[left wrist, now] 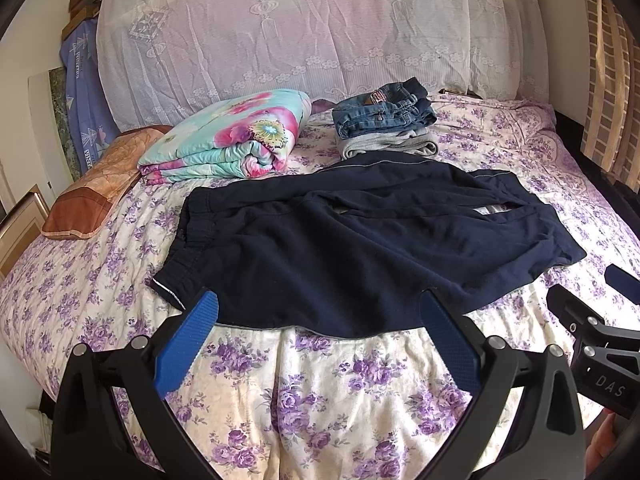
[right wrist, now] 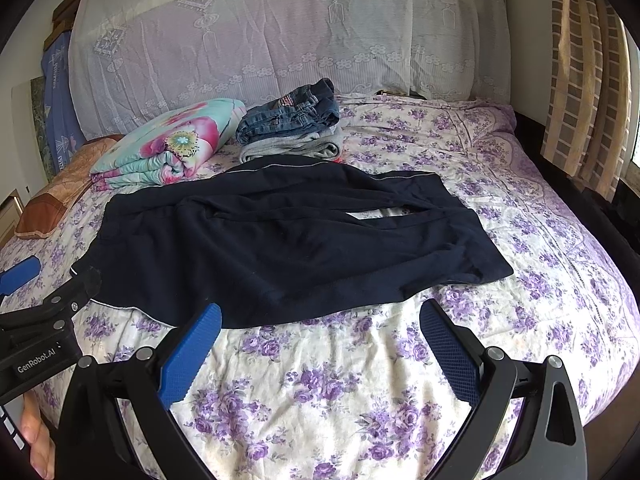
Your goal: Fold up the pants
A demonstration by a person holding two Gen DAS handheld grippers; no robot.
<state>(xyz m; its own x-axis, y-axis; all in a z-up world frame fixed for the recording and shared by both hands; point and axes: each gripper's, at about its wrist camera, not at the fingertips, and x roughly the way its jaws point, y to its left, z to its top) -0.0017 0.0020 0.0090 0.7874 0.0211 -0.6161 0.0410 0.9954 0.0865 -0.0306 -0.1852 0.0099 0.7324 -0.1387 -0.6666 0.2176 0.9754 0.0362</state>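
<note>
Lying beyond the navy pants (left wrist: 360, 240), folded jeans (left wrist: 384, 114) top grey clothes (left wrist: 388, 144).

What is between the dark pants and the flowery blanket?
Only bare bedsheet lies between the navy pants and the folded blanket, shown in both views.

Left gripper (left wrist: 318, 308): black frame; blue ribbed finger pads (left wrist: 188, 344); silver screws; right gripper (right wrist: 320, 320): same build; "GenRobot.AI" marking on side.

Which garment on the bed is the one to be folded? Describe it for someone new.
On the floral bedsheet, nearest both open grippers, lie the navy pants, spread flat. Unlike the folded jeans stacked on a grey garment behind, they are unfolded.
</note>
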